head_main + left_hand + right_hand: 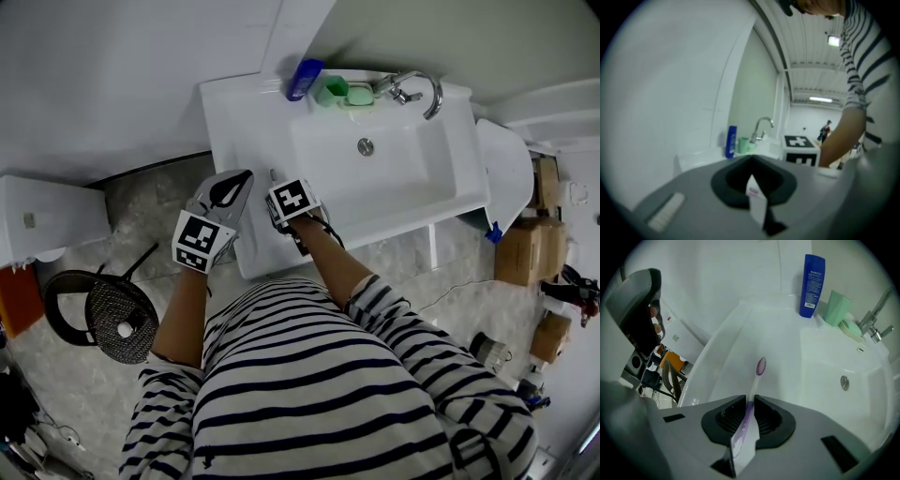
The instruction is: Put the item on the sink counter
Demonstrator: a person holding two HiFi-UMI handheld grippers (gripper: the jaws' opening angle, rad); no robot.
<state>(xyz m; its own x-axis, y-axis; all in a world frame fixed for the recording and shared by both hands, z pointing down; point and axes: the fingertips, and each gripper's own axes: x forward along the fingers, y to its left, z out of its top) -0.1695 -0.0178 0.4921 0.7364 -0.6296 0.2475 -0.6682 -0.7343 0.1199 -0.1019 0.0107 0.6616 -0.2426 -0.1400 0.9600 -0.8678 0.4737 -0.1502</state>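
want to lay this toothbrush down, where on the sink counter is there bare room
Bare: the left ledge of the sink counter, between its outer edge and the basin, under the toothbrush in the right gripper; also the narrow strip right of the basin. Crowded: the back rim, with blue bottle, green cup, soap dish and faucet.

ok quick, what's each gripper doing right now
Left gripper: closed.
Right gripper: closed on the toothbrush.
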